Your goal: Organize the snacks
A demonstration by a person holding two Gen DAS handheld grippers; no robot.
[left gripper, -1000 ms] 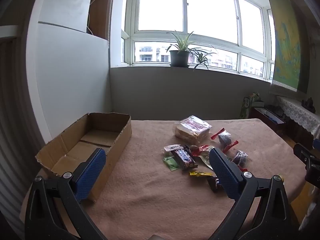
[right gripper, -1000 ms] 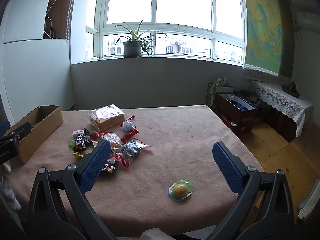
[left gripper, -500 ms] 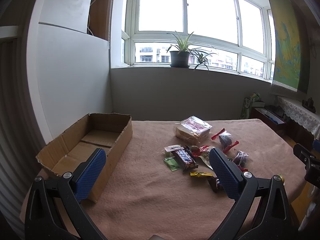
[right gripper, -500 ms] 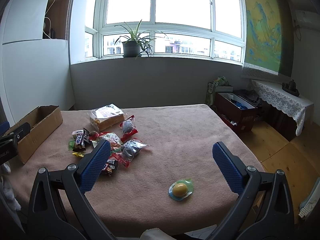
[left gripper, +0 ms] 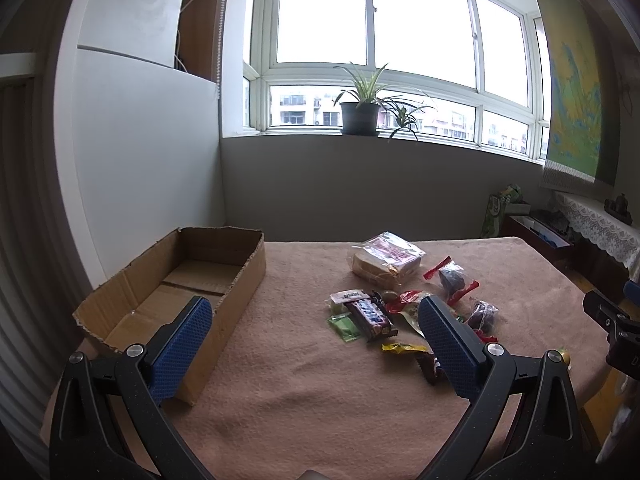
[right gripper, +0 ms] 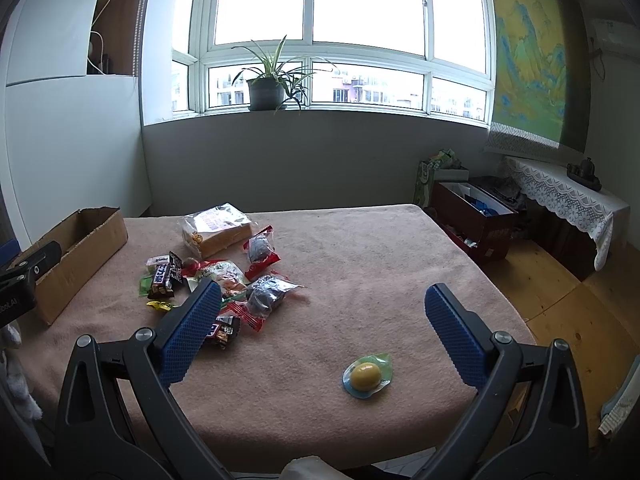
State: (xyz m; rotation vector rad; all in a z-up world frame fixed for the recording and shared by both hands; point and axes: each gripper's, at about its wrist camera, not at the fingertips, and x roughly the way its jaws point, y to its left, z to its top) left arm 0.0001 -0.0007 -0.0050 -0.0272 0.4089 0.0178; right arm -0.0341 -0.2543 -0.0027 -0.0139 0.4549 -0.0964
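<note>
Where the left wrist view looks down, left tool (left gripper: 314,330) hangs open and empty over the tabletop (left gripper: 304,408), cardboard box (left gripper: 180,280) along the left edge, snack pile (left gripper: 400,300) mid-tabletop, bread bag (left gripper: 386,258) toward the far edge. Right wrist view: right tool (right gripper: 322,310) open, empty; yellow jelly cup (right gripper: 366,376) alone near the front edge, well apart from the pile.

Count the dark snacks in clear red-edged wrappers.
2 in sight: one right of the bread pack, one nearer, at the pile's right edge. The right gripper's finger may hide others.
</note>
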